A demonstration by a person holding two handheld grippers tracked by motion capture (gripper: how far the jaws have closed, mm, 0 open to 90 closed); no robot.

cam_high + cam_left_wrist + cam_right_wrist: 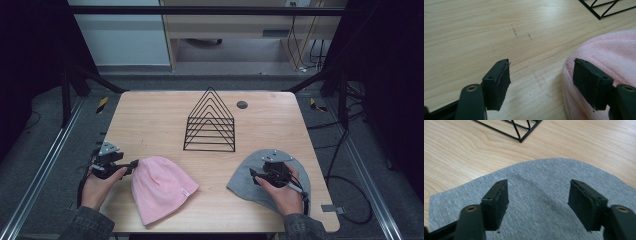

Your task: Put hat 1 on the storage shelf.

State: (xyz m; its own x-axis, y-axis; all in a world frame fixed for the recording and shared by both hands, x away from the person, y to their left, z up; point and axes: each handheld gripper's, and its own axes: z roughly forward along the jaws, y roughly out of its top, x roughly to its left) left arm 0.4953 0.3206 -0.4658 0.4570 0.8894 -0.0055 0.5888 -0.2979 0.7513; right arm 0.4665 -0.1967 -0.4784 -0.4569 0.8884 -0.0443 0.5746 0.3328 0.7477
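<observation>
Progress: early, by my read. Neither hat is gripped yet. Your left tongs [134, 163] sit at the near-left of the surface [150, 112], jaws apart, tips at the edge of the pink beanie [161, 187]. Your right tongs [256, 176] hover over the grey hat [241, 181] at the near-right, jaws apart, nothing between them. The black wire rack [210, 122] stands bare mid-surface; if the hats belong on it, all of that is left.

Views: the left gripper view shows one jaw over bare wood and the other over pink knit [604, 52]. The right gripper view shows grey cloth [536, 195] flat beneath both jaws. The high view alone gives the layout.
</observation>
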